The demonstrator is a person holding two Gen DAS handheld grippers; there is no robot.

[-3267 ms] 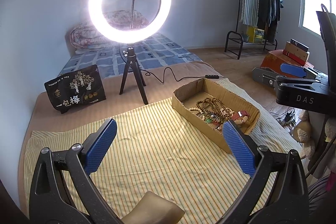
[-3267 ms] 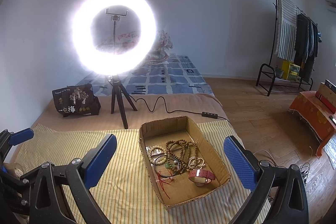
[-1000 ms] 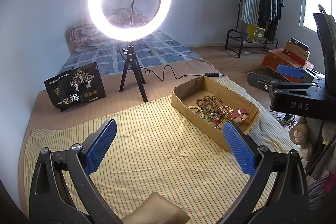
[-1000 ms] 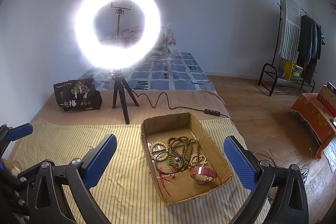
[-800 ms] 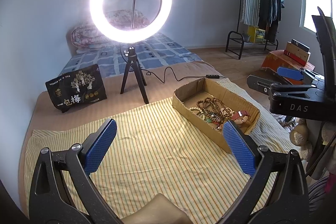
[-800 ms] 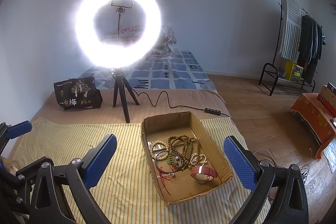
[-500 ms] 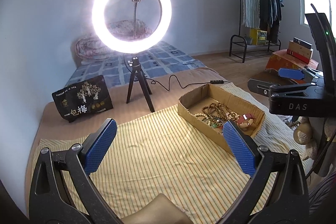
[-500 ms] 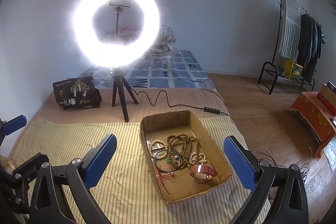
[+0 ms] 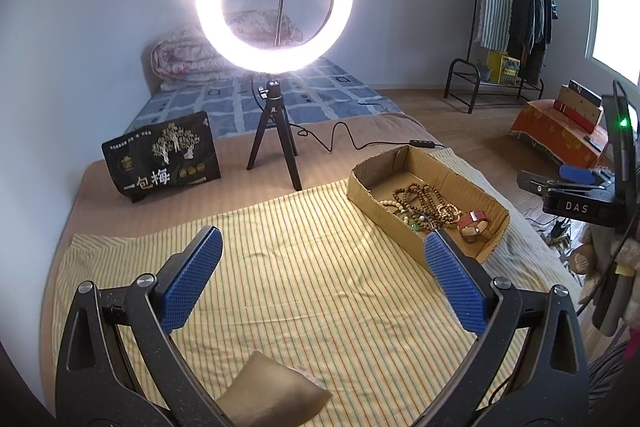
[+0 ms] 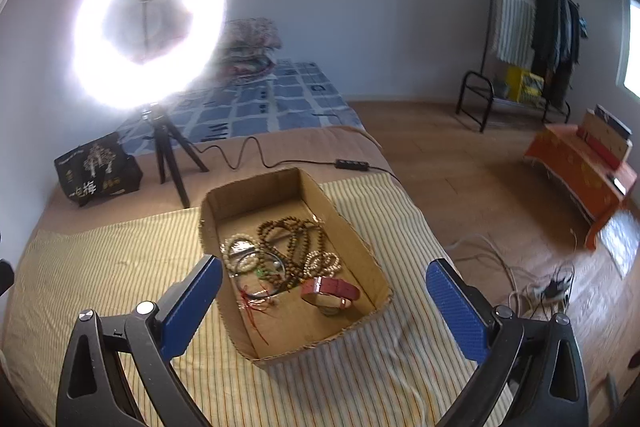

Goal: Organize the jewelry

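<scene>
A shallow cardboard box [image 10: 356, 235] sits on a yellow striped cloth [image 10: 120, 267]. It holds a tangle of brown bead strands [image 10: 292, 233], pale bead bracelets [image 10: 236, 247], a red-tasselled cord [image 10: 254, 305] and a red strap watch [image 10: 330, 291]. My right gripper [image 10: 324, 283] is open and empty, above the box's near end. My left gripper [image 9: 320, 255] is open and empty over the cloth, left of the box [image 9: 400, 223]. The right gripper's body [image 9: 576, 203] shows at the right edge of the left wrist view.
A lit ring light on a black tripod [image 9: 276, 147] stands behind the cloth, with a black printed bag [image 9: 160, 155] to its left. Its cable [image 10: 256, 155] runs behind the box. The bed drops to wooden floor on the right, with loose cables [image 10: 520, 275].
My right gripper has moved forward and down over the box, which now looks larger and closer. My left gripper has shifted a little and tilted. Both stay open.
</scene>
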